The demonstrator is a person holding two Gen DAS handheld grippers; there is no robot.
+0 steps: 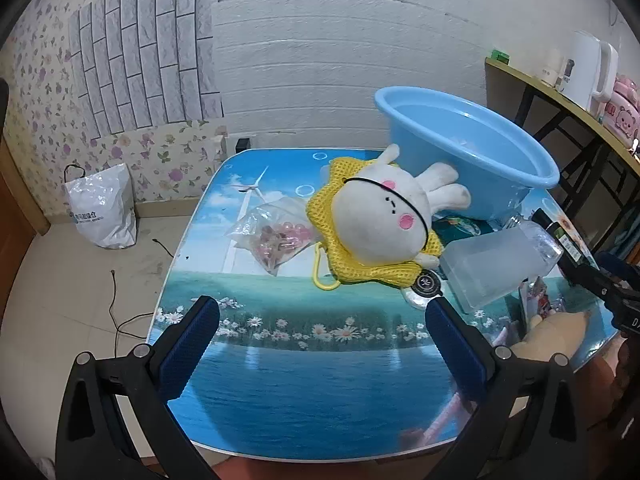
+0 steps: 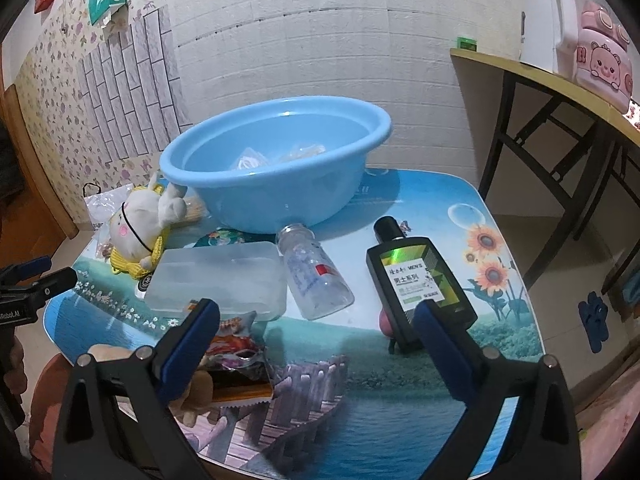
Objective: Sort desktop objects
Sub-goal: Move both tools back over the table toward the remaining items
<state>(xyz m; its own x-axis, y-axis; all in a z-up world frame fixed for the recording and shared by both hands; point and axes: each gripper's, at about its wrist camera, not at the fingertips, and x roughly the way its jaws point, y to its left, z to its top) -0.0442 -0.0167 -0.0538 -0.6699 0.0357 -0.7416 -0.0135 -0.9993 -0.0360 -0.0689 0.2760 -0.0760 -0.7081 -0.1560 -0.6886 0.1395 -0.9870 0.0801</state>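
Right wrist view: both grippers, left (image 1: pixel 322 312) and right (image 2: pixel 316 314), gape empty above the table's (image 2: pixel 360 420) bare near edge; one basin (image 2: pixel 276 160), two bottles.

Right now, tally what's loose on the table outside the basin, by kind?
Plush toys: 1, white bunny plush
Bottles: 2, clear bottle, black men's bottle
Boxes: 1, frosted plastic box
Bags: 2, bead bag, snack packet
Total: 6
A few things under the plush and box are too hidden to count.
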